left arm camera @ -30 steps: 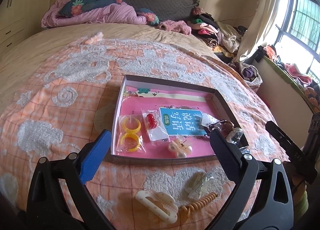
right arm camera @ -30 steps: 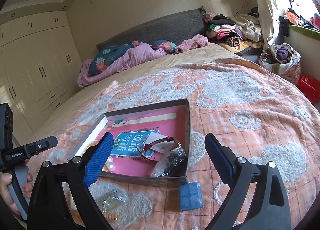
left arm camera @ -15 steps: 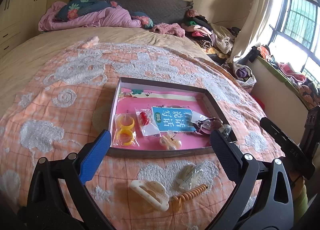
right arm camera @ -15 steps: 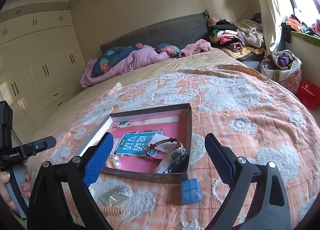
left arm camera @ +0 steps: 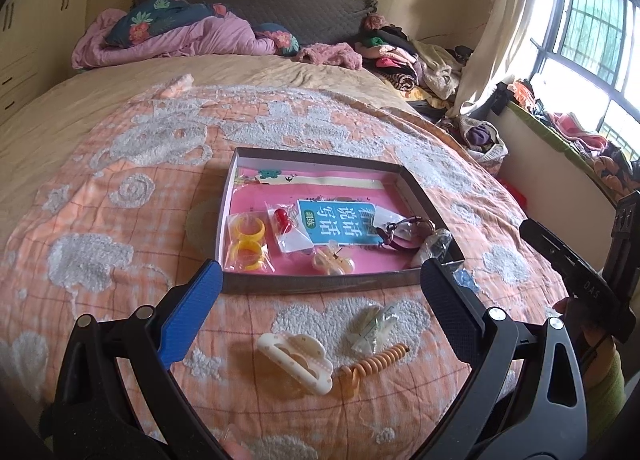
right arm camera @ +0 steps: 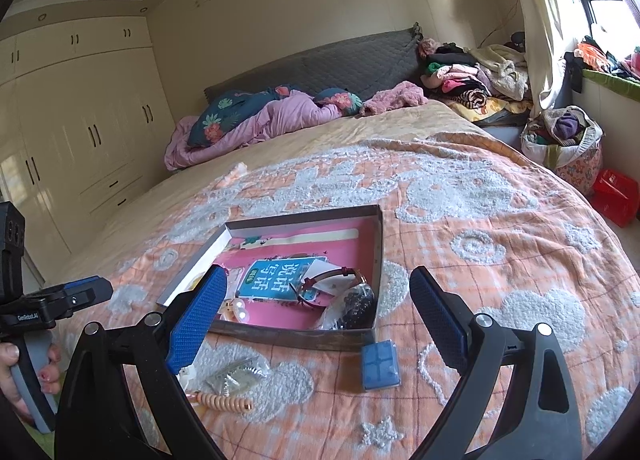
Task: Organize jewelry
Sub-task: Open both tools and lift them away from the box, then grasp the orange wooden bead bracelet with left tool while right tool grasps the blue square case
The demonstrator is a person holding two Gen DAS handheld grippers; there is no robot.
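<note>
A shallow box point(left arm camera: 304, 284) with a pink lining lies on the bed; it also shows in the right wrist view point(right arm camera: 288, 336). It holds bagged yellow rings point(left arm camera: 247, 244), a bagged red bead point(left arm camera: 282, 217), a blue card point(left arm camera: 336, 221), a clear bow clip point(left arm camera: 333, 262), a dark red bracelet point(left arm camera: 400, 234) and a bag of dark beads point(right arm camera: 354, 306). In front of it lie a cream hair claw point(left arm camera: 296, 356), an orange spiral tie point(left arm camera: 372, 364), a clear bagged clip point(left arm camera: 372, 326) and a blue square box point(right arm camera: 380, 364). My left gripper point(left arm camera: 320, 320) and right gripper point(right arm camera: 316, 322) are open and empty, held back from the box.
The orange and white blanket point(left arm camera: 120, 219) covers the bed. Pillows and a purple quilt point(left arm camera: 176, 37) lie at the headboard. Clothes are piled at the far right point(left arm camera: 404, 59). White wardrobes point(right arm camera: 80, 119) stand at the left in the right wrist view.
Both grippers have drawn back from the box, so the items lying in front of it show more fully. Both stay open.
</note>
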